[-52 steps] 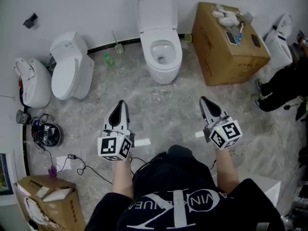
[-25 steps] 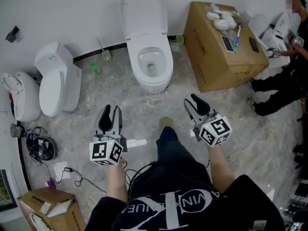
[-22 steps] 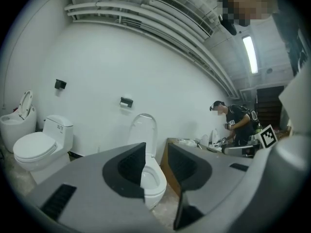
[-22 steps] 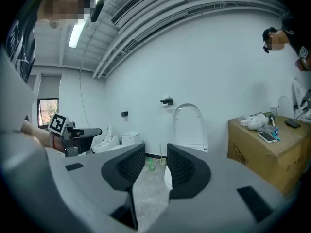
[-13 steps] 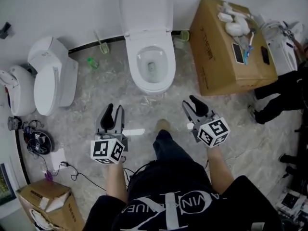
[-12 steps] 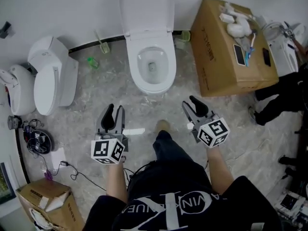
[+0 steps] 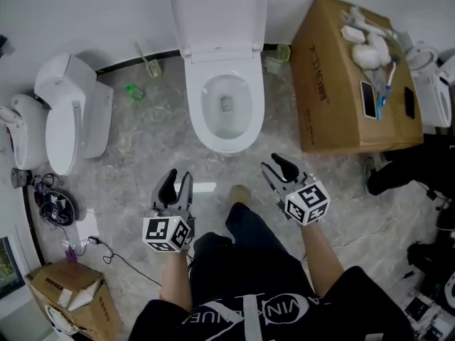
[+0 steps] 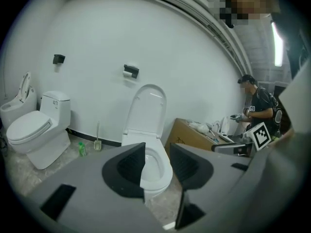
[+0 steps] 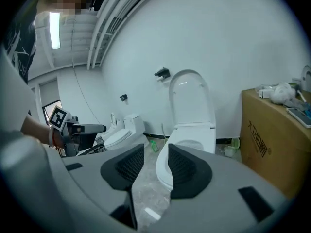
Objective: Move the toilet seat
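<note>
Head view: my left gripper point(image 7: 175, 185) and right gripper point(image 7: 274, 168) have come closer to the toilet point(image 7: 226, 130) than a second ago. It now lies just ahead of both tips, with the toilet seat point(image 7: 217, 13) raised upright at its far end, not yet touched. A cardboard box point(image 7: 355, 84) sits off to the right gripper's right.

Left gripper view: my jaws have just been opening and stand spread with nothing in them. The toilet shows through the gap, the toilet seat point(image 8: 146, 108) upright beyond.

Right gripper view: these jaws have also just opened and are empty, the toilet seat point(image 9: 189, 98) ahead, slightly right.

I judge I'm set to reach in and take it
</note>
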The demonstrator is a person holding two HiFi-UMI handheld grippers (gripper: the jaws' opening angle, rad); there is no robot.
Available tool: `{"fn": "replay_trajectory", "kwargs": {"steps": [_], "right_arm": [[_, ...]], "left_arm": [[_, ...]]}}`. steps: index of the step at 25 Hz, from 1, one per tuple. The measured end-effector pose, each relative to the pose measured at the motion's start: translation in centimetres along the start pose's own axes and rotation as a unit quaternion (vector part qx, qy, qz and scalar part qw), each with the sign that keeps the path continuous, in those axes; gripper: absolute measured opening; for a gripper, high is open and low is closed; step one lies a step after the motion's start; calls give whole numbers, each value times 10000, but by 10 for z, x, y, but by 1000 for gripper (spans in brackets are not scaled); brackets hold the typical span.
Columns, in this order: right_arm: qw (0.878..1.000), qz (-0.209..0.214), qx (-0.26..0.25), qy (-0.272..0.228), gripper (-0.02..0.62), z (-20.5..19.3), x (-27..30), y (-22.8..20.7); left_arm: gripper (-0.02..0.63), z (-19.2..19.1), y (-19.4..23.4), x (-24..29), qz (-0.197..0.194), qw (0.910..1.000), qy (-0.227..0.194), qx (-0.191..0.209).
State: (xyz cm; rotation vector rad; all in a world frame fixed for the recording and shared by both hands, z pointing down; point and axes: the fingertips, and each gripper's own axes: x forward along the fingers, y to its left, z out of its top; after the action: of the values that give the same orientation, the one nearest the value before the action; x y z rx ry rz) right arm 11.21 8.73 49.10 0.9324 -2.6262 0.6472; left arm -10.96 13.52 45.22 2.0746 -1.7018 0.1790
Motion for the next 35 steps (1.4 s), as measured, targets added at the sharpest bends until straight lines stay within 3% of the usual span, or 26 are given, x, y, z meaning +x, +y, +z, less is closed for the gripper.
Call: {"fn": "replay_trajectory", "kwargs": {"steps": [11,21,32,35], "right_arm": [[9970,79,393,655,164,-61,53,-23],[9877,-380,637,1378,162,-132,107,-70],[9797,-778,762,1685,150,-216,166,-101],[9773,-893,609,1822,149,-233,179,-107]], "left_arm": [[163,-57,13,65,-222,9965,808,-17],[164,-149,43,144,-414,9855,1638,-172],[164,-248,84,205,-550,9717,2297,40],[164,-273,91,210,-573,9642,2563,352]]}}
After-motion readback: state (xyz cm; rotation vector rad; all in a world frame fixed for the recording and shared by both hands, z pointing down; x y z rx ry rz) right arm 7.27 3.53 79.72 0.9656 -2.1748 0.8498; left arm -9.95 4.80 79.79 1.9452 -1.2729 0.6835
